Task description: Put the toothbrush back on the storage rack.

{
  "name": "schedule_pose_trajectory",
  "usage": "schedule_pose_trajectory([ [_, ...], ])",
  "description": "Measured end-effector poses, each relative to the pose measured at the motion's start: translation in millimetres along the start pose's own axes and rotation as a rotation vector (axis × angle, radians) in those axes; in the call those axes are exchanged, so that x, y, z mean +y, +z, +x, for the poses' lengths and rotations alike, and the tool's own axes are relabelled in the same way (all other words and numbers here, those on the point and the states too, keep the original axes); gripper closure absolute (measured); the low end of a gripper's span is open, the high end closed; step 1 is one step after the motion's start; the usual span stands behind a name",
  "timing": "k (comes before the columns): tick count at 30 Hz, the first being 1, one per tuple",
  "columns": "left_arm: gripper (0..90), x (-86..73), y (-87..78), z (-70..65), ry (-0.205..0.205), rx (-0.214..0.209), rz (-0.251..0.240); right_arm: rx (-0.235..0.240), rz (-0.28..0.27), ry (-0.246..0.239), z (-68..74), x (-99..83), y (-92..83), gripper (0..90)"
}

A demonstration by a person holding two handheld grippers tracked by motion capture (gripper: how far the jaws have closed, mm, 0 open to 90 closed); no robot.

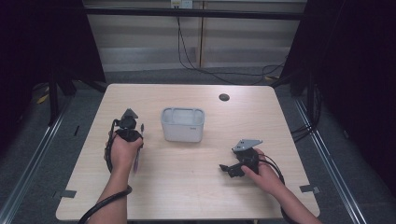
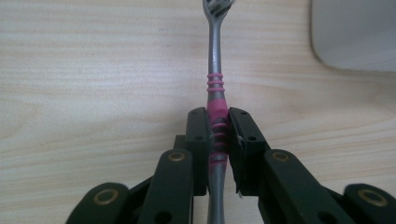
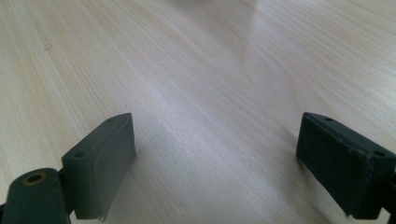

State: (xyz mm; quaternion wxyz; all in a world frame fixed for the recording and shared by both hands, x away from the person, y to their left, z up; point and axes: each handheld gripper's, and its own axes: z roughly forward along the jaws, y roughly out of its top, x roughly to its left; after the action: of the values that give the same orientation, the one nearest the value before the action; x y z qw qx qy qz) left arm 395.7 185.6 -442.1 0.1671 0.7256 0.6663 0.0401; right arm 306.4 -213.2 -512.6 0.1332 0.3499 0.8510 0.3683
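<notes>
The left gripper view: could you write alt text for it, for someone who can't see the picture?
Two black jaws are shut on the pink-banded handle of a grey fork, the left gripper holding it over a pale wooden table. The fork's prongs point away, cut off by the top edge. The rounded corner of a white container sits at the upper right.

From the high view you look forward and down on the whole table (image 1: 187, 186) from your own side. Your left gripper view looks steeply down, close over the wood, catching the corner of the white container (image 2: 355, 32) that sits mid-table in the high view. Your right gripper view skims low across bare tabletop, very near.
</notes>
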Motion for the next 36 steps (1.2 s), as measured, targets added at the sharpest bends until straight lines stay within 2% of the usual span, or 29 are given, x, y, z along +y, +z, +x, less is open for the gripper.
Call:
schedule_pose_trajectory([
  [3, 79.2, 1.2, -4.8, 0.7, -0.007, -0.016, -0.023, 0.0, 0.0, 0.0, 0.0, 0.0, 0.0, 11.1],
  [5, 79.3, 2.5, -8.5, 1.4, 0.01, -0.023, -0.036, 0.0, -0.001, 0.002, 0.1, 0.0, 0.0, 11.1],
  [9, 79.2, 3.3, -12.7, 0.3, 0.018, -0.027, -0.065, 0.0, -0.001, 0.002, 0.1, 0.0, 0.0, 11.1],
  [10, 79.2, 3.8, -16.2, 0.0, 0.021, -0.035, -0.091, 0.0, -0.001, 0.002, 0.1, 0.0, 0.0, 11.1],
  [11, 79.2, 3.8, -16.2, 0.0, 0.021, -0.035, -0.091, 0.0, -0.001, 0.002, 0.1, 0.0, 0.0, 11.1],
  [13, 79.2, 4.2, -20.1, 0.1, 0.022, -0.044, -0.12, 0.0, -0.001, 0.002, 0.1, 0.0, 0.0, 11.1],
  [14, 79.2, 4.4, -24.0, -0.7, 0.017, -0.05, -0.153, 0.0, -0.001, 0.002, 0.1, 0.0, 0.0, 11.1],
  [15, 79.2, 4.4, -24.0, -0.7, 0.017, -0.05, -0.153, -0.001, -0.001, 0.002, 0.1, 0.0, 0.0, 11.1],
  [17, 79.2, 5.2, -29.7, -1.0, 0.02, -0.057, -0.188, -0.001, -0.001, 0.002, 0.1, 0.0, 0.0, 11.1],
  [23, 79.2, 5.5, -37.4, -1.8, 0.029, -0.06, -0.245, 0.0, -0.001, 0.002, 0.2, 0.0, 0.0, 11.1],
  [26, 79.2, 5.8, -42.6, -3.6, 0.033, -0.071, -0.3, -0.001, -0.001, 0.002, 0.1, 0.0, 0.0, 11.1],
  [34, 79.2, 7.9, -52.2, -10.2, 0.06, -0.09, -0.371, -0.001, -0.001, 0.002, 0.2, 0.0, 0.0, 11.1],
  [36, 79.2, 8.1, -53.1, -10.9, 0.065, -0.089, -0.372, -0.001, 0.0, 0.002, 0.2, 0.0, 0.0, 11.1],
])
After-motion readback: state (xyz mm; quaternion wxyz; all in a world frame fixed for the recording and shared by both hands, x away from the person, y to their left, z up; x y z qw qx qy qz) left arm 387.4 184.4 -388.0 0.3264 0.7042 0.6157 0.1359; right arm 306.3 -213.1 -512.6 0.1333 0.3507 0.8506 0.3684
